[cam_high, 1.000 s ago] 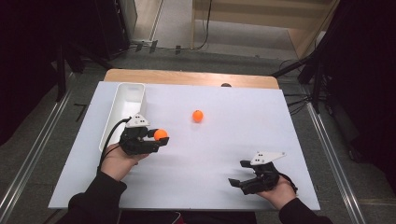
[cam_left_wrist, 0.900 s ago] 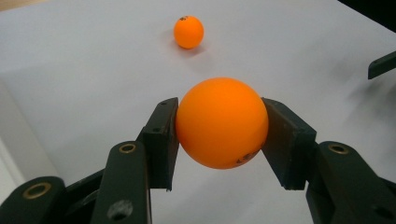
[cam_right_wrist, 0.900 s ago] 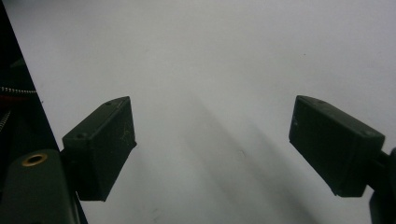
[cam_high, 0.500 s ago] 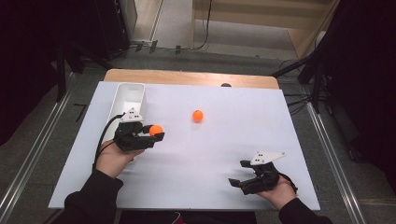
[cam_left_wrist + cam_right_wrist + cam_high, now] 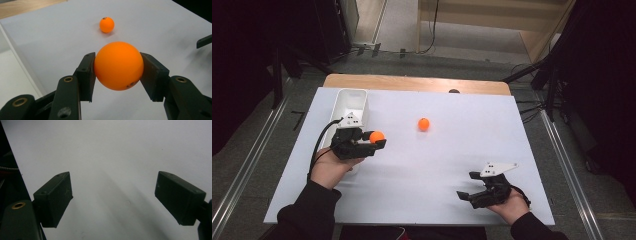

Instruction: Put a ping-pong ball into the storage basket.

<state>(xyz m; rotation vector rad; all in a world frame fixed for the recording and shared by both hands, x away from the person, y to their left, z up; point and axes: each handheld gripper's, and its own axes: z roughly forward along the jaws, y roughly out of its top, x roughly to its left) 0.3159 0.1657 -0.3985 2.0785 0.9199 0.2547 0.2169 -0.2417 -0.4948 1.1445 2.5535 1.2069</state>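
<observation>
On the white table (image 5: 422, 190), at nine o'clock beside the white bin (image 5: 348, 102) — left gripper (image 5: 373, 142) clamped on one orange ball (image 5: 376, 136), lifted, not yet binned. Second ball (image 5: 424, 124) loose near centre — untouched. At five o'clock, right gripper (image 5: 468, 194) gaping, empty.

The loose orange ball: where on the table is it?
In the high view the loose orange ball lies mid-table, right of the white bin, beyond the left gripper.
</observation>
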